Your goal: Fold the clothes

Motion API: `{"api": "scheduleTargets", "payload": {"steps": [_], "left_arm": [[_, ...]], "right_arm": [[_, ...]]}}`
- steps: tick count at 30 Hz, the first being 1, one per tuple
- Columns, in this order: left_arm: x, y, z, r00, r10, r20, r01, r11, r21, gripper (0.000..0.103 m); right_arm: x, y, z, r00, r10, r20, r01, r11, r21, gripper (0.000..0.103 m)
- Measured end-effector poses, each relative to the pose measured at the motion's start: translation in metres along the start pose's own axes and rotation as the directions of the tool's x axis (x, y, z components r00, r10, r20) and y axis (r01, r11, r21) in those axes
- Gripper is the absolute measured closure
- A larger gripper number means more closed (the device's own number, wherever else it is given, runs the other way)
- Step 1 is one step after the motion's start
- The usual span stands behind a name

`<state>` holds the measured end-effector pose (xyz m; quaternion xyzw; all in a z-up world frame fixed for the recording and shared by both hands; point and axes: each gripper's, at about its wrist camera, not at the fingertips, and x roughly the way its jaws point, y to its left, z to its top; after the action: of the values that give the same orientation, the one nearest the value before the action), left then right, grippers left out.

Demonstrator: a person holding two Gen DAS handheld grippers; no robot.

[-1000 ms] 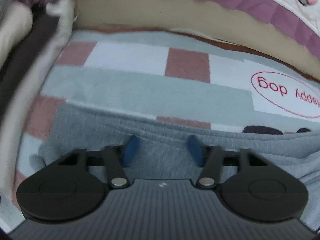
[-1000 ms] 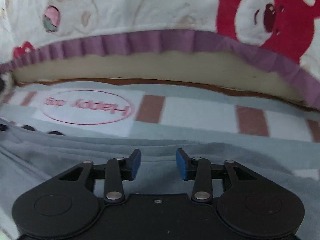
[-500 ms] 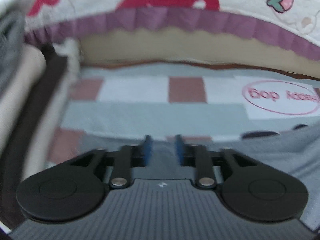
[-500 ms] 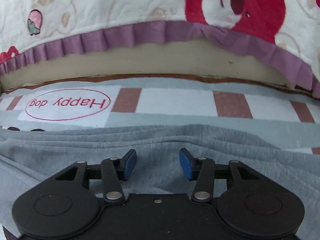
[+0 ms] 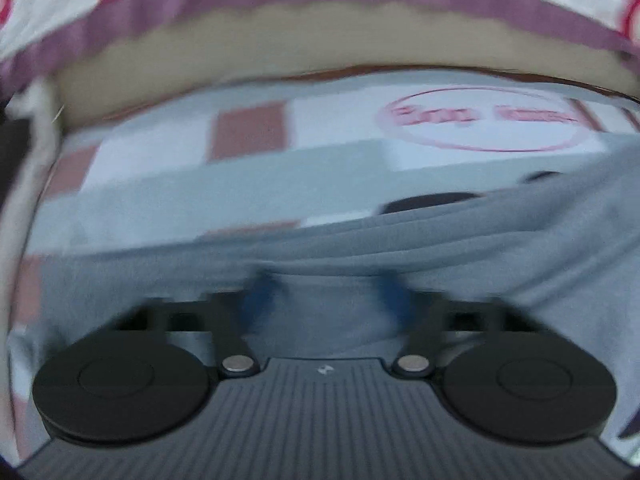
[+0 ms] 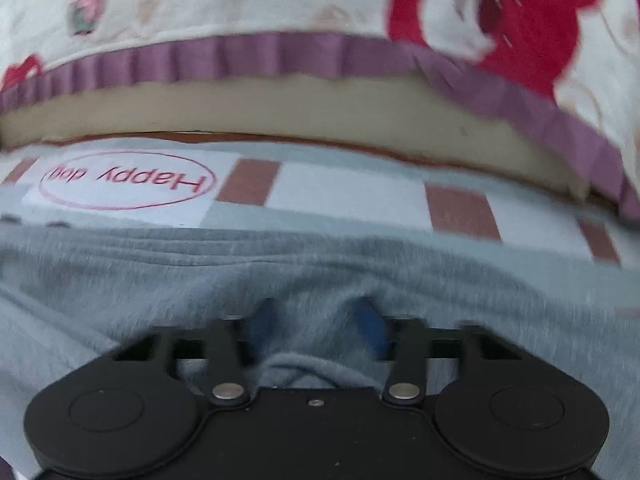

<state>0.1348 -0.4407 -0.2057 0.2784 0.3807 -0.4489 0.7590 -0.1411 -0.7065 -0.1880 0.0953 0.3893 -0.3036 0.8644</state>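
Pale checked sheet (image 6: pixel 352 196) fills the ground beyond both cameras, and the grey garment (image 6: pixel 120 272) lies spread on it below us. Its far edge runs side to side just ahead of both pairs of jaws. The "Happy dog" print (image 6: pixel 124 180) sits past that edge, between our two hands, so we judge each hand is near its own end of the same long edge. The right gripper (image 6: pixel 316 320) points down into the cloth, its jaws closing around a raised hump of it. The left gripper (image 5: pixel 328 300) is blurred, its jaws wide with flat cloth between them. We cannot tell whether either pair has a firm hold.
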Motion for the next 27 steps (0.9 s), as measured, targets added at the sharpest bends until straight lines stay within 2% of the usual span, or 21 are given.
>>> {"api": "scheduleTargets", "payload": {"steps": [2, 3, 4, 7, 9, 11, 12, 14, 15, 17, 18, 19, 21, 22, 24, 25, 26, 27], "left_arm": [[-0.005, -0.016, 0.001, 0.998, 0.058, 0.034, -0.061, 0.995, 0.077, 0.102], [-0.007, -0.023, 0.001, 0.993, 0.096, 0.069, -0.103, 0.988, 0.115, 0.103], [-0.011, -0.023, 0.002, 0.989, 0.116, 0.097, -0.126, 0.986, 0.109, 0.103], [-0.018, -0.013, 0.009, 0.977, 0.155, 0.144, -0.161, 0.987, 0.032, 0.103], [-0.018, -0.007, 0.011, 0.964, 0.211, 0.160, -0.214, 0.977, 0.000, 0.103], [-0.015, 0.007, 0.013, 0.952, 0.268, 0.145, -0.264, 0.963, -0.047, 0.103], [-0.014, 0.017, 0.014, 0.957, 0.263, 0.119, -0.254, 0.963, -0.086, 0.103], [-0.012, 0.033, 0.014, 0.978, 0.195, 0.072, -0.180, 0.968, -0.173, 0.103], [-0.014, 0.038, 0.013, 0.987, 0.147, 0.072, -0.129, 0.970, -0.205, 0.102], [-0.024, 0.033, 0.011, 0.992, 0.074, 0.101, -0.050, 0.975, -0.219, 0.102], [-0.031, 0.025, 0.012, 0.992, 0.022, 0.128, 0.004, 0.981, -0.196, 0.099], [-0.037, 0.013, 0.013, 0.989, -0.032, 0.147, 0.056, 0.985, -0.162, 0.098], [-0.044, -0.012, 0.016, 0.975, -0.151, 0.162, 0.166, 0.982, -0.087, 0.092], [-0.046, -0.025, 0.018, 0.963, -0.218, 0.156, 0.228, 0.972, -0.049, 0.088], [-0.035, -0.048, 0.024, 0.940, -0.330, 0.081, 0.334, 0.942, -0.034, 0.070], [-0.029, -0.060, 0.027, 0.923, -0.383, 0.041, 0.384, 0.923, -0.033, 0.070], [-0.019, -0.065, 0.029, 0.905, -0.425, 0.003, 0.423, 0.902, -0.085, 0.070], [-0.010, -0.067, 0.030, 0.900, -0.436, -0.019, 0.430, 0.894, -0.125, 0.070]], "right_arm": [[0.000, 0.005, 0.001, 1.000, -0.001, 0.024, 0.003, 0.999, -0.046, 0.102], [0.000, 0.006, 0.002, 0.999, 0.000, 0.037, 0.001, 0.999, -0.050, 0.103], [-0.003, 0.006, 0.002, 0.998, -0.009, 0.064, 0.012, 0.999, -0.050, 0.103], [-0.019, 0.001, 0.007, 0.986, -0.067, 0.151, 0.073, 0.997, -0.033, 0.103], [-0.023, -0.012, 0.012, 0.982, -0.092, 0.168, 0.090, 0.996, 0.018, 0.103], [-0.021, -0.024, 0.014, 0.984, -0.097, 0.152, 0.089, 0.994, 0.058, 0.103], [-0.020, -0.029, 0.014, 0.988, -0.075, 0.134, 0.064, 0.995, 0.081, 0.103], [-0.021, -0.039, 0.015, 0.993, -0.038, 0.114, 0.023, 0.992, 0.125, 0.101], [-0.022, -0.044, 0.016, 0.995, -0.041, 0.095, 0.027, 0.990, 0.142, 0.096], [-0.024, -0.056, 0.018, 0.997, -0.035, 0.063, 0.023, 0.982, 0.189, 0.082], [-0.026, -0.064, 0.017, 0.998, -0.018, 0.053, 0.005, 0.973, 0.229, 0.067], [-0.026, -0.071, 0.015, 0.999, 0.009, 0.035, -0.019, 0.961, 0.276, 0.060], [-0.024, -0.084, 0.010, 0.996, 0.084, -0.010, -0.075, 0.925, 0.372, 0.059], [-0.022, -0.088, 0.007, 0.991, 0.128, -0.034, -0.103, 0.905, 0.414, 0.055], [-0.015, -0.086, 0.001, 0.979, 0.198, -0.056, -0.153, 0.883, 0.444, 0.048], [-0.010, -0.082, -0.002, 0.975, 0.211, -0.069, -0.161, 0.885, 0.437, 0.047], [-0.005, -0.076, -0.003, 0.978, 0.198, -0.067, -0.155, 0.902, 0.402, 0.047], [-0.001, -0.069, -0.003, 0.985, 0.167, -0.053, -0.138, 0.927, 0.348, 0.049]]}}
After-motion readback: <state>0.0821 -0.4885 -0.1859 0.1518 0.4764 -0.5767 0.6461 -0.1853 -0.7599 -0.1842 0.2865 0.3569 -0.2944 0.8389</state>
